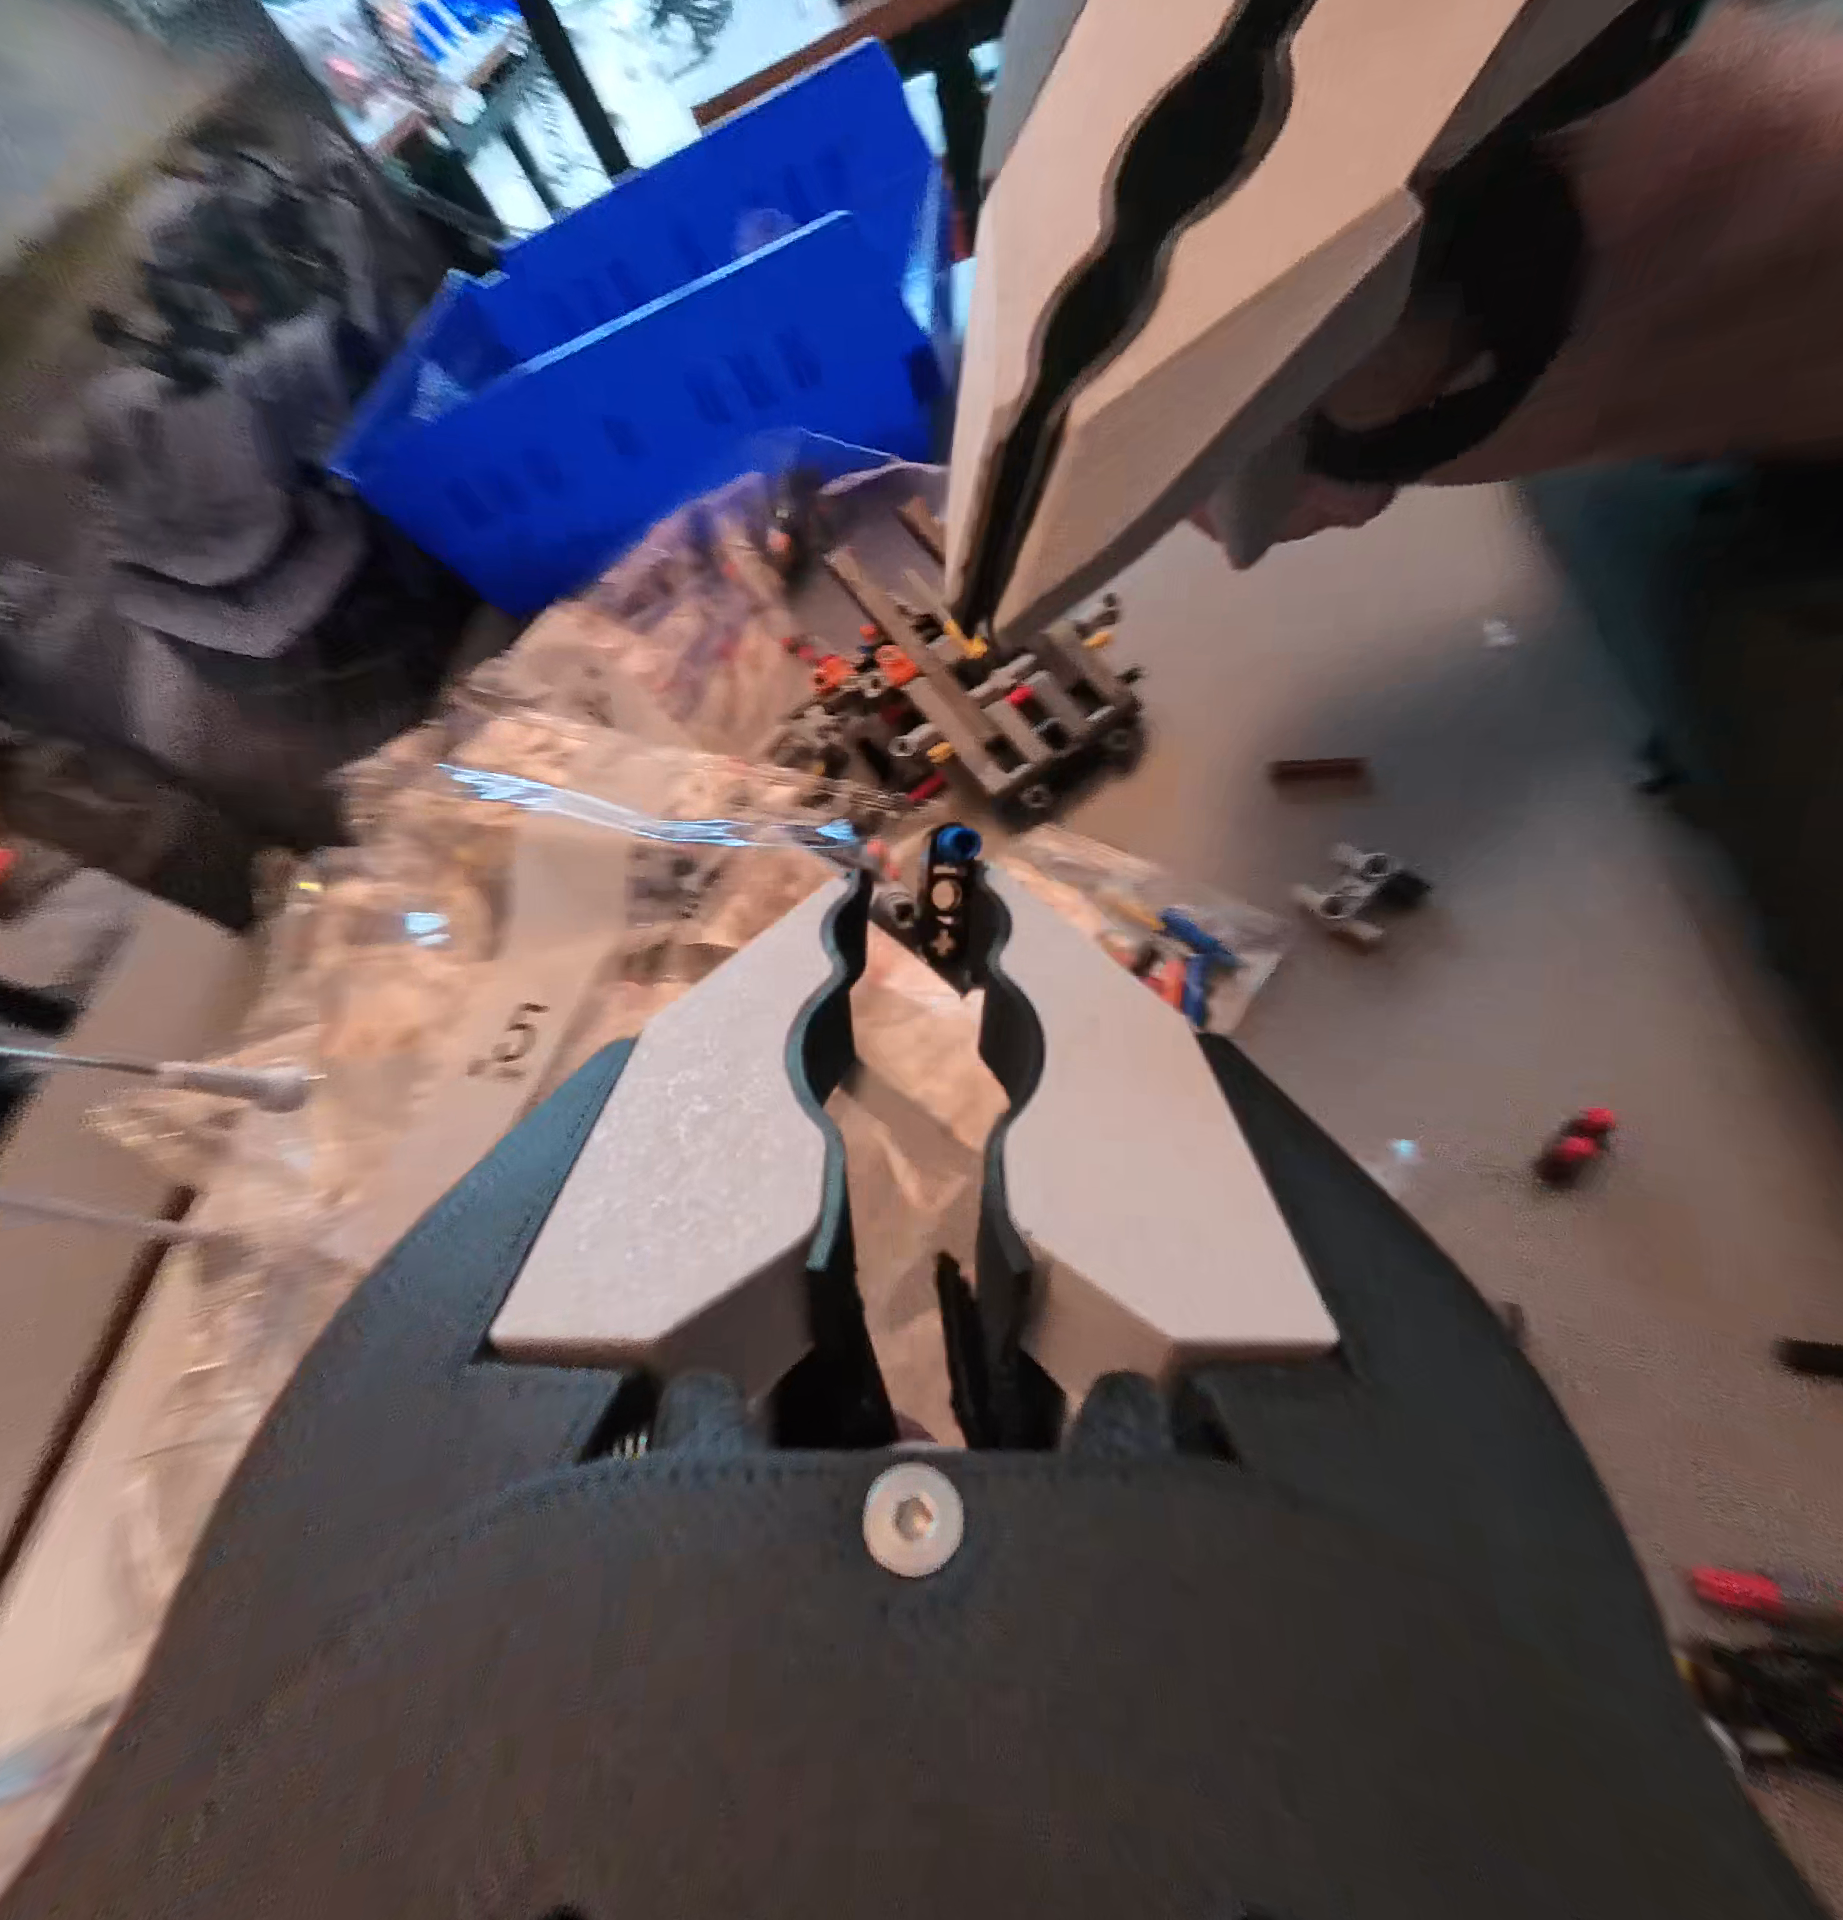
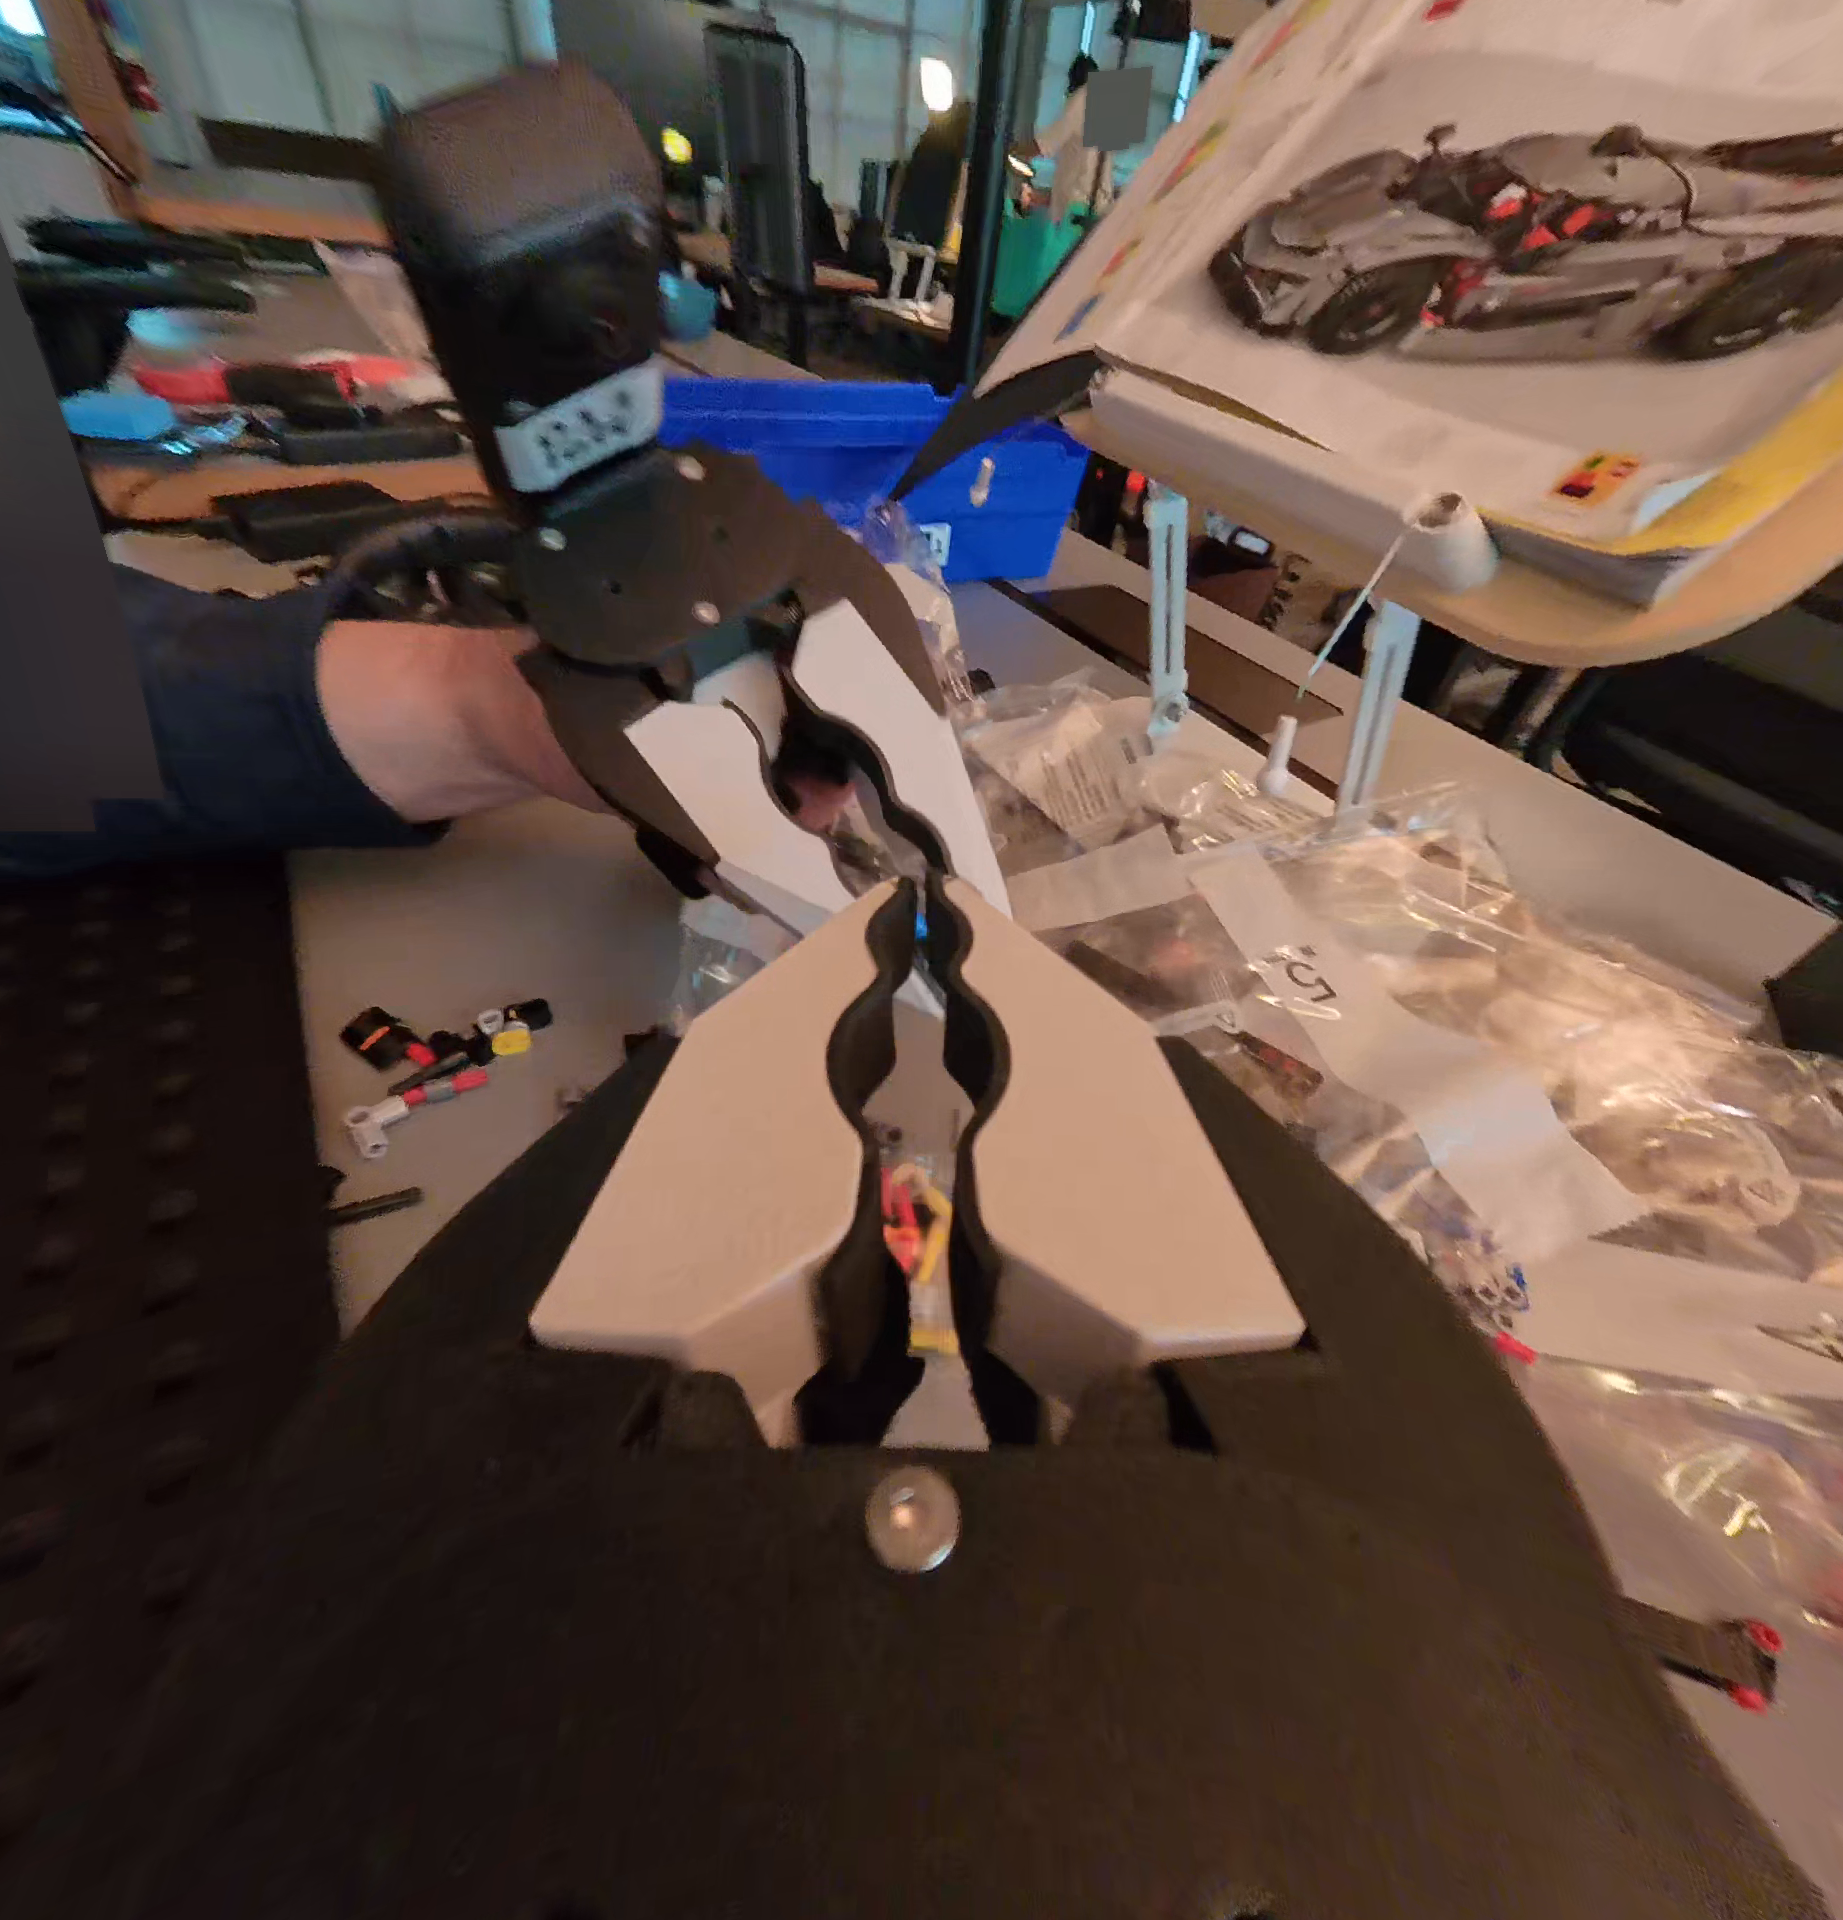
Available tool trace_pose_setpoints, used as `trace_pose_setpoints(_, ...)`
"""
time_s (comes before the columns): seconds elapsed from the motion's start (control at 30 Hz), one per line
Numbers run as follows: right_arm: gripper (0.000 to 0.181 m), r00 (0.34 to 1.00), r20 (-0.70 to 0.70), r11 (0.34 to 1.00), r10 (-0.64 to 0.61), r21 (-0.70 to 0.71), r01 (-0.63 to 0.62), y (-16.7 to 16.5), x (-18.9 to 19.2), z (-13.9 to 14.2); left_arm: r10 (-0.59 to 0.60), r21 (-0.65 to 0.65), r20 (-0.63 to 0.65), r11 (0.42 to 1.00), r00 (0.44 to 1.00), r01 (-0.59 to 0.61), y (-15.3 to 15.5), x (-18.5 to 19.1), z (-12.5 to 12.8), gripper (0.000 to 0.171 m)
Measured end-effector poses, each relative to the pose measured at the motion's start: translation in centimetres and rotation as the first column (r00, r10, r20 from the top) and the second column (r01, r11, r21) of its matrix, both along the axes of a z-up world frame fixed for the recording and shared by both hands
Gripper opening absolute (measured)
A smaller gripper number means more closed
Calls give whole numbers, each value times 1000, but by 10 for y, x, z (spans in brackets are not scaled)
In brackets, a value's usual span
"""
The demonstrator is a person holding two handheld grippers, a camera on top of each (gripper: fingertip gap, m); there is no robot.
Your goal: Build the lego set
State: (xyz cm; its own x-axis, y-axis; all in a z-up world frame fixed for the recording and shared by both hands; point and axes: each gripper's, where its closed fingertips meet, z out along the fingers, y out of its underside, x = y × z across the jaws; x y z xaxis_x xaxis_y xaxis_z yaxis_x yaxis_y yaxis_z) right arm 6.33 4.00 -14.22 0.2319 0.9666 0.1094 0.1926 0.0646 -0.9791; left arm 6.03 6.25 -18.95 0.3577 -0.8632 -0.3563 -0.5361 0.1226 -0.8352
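The left gripper [image 1: 922, 914] pinches a small black piece with a blue pin [image 1: 948, 894] at its tips, above crinkled clear plastic bags [image 1: 543, 831]. The right gripper [image 1: 974, 623], its jaws drawn nearly together with nothing visibly gripped, points its tips down at the grey lego frame [image 1: 990, 707] on the table [image 1: 1519, 1039]. Behind stand a blue bin [image 1: 636, 395] and an instruction booklet [image 2: 1468, 260] on a stand; the bags' printed labels are too blurred to read. Loose pieces [image 2: 439, 1049] lie scattered nearby.
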Motion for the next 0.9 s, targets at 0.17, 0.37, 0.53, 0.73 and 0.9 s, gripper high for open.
trace_pose_setpoints(0.17, 3, 995, 86, 999, -52, 8, 52, 6, -3, -16, 76, 197, -87, 979, 993, -58, 8, 5, 6, 16)
trace_pose_setpoints(0.37, 14, 989, 121, 996, -80, -34, 85, 12, -5, -25, 130, 316, -105, 944, 986, -91, 12, 2, 16, 16)
trace_pose_setpoints(0.53, 13, 995, 71, 994, -69, -77, 74, 12, -4, -19, 128, 356, -140, 932, 982, -71, 11, 6, 14, 15)
trace_pose_setpoints(0.73, 16, 993, 91, 994, -77, -71, 84, 12, -6, -22, 155, 408, -185, 911, 971, -68, 13, 8, 12, 15)
trace_pose_setpoints(0.9, 8, 991, 105, 995, -80, -46, 85, 11, -5, -22, 150, 408, -185, 911, 971, -63, 12, 9, 12, 15)
